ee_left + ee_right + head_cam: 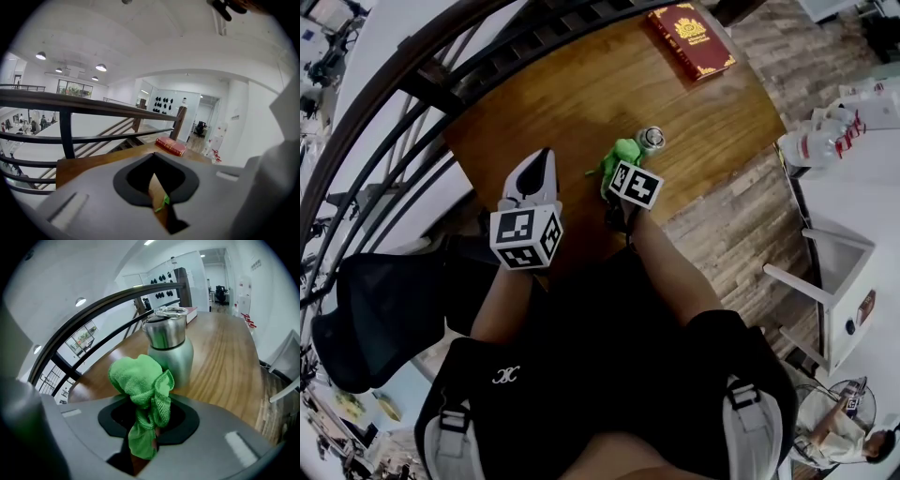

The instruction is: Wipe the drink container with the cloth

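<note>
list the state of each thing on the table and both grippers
drink container: upright on the table
cloth: bunched, clamped in the right gripper
red book: closed, lying flat
left gripper: jaws shut, empty
right gripper: shut on the cloth

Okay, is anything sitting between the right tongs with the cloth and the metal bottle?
Nothing visible. The right tongs grip the green cloth, and the steel bottle stands upright directly beyond it on the wooden table. The red book lies far behind, out of the way.
</note>
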Demonstrator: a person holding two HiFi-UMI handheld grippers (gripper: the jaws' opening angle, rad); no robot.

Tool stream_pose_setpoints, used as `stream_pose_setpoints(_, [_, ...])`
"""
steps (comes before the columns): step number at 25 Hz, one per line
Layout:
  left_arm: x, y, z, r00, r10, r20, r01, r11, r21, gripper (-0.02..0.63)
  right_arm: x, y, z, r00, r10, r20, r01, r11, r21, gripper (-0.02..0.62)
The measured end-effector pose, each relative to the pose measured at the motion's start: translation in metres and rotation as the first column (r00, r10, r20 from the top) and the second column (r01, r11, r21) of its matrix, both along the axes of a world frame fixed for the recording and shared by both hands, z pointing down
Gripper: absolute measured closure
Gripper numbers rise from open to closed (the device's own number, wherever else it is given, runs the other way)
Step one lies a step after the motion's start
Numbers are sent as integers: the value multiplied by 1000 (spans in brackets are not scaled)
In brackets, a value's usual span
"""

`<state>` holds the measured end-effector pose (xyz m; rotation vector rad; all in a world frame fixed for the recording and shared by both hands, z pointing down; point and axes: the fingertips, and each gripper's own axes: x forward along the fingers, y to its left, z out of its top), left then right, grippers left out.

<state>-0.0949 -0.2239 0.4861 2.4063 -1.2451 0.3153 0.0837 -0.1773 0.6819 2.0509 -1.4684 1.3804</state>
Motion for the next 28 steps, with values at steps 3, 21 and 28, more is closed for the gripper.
stream_pose_setpoints(3, [6, 3, 0, 1000, 6, -9, -6, 1000, -3, 555, 7, 9, 1, 1000, -16, -4, 16, 1000, -16, 497])
stream_pose_setpoints(21, [53, 30, -14, 1000, 23, 6, -23, 999, 46, 555, 68, 49, 4, 993, -81, -85, 77, 996, -53, 497])
stream_pose_setpoints(28, [68, 36, -26, 1000, -27, 7, 26, 994, 104, 555, 105, 44, 0, 986, -103, -135, 97, 994, -46, 497])
